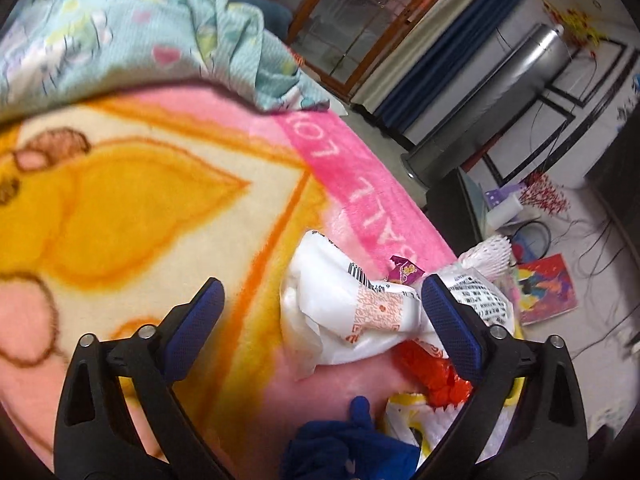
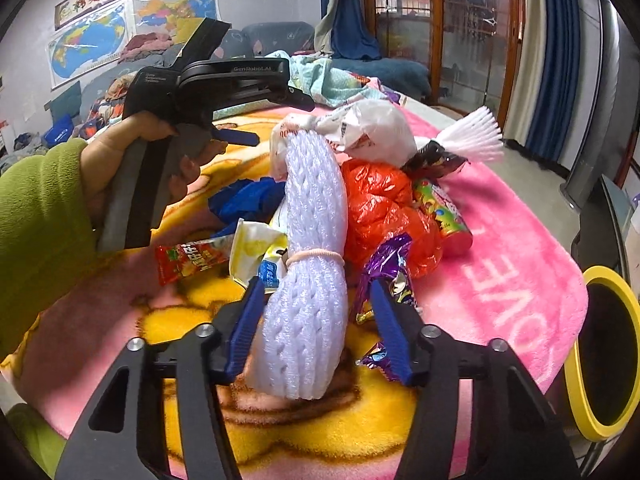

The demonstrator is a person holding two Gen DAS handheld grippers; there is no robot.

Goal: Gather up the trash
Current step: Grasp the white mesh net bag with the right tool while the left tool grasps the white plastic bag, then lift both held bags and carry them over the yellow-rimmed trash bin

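Pink blanket [image 2: 500,264]: foam net roll [image 2: 308,248] lies lengthwise between spread right tool [image 2: 316,320]; left tool [image 1: 320,312] spread.

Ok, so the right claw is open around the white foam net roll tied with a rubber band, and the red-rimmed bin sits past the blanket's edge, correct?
Not quite: the right wrist view shows the bin's rim is yellow, not red. The right claw is indeed open around the white foam net roll, banded.
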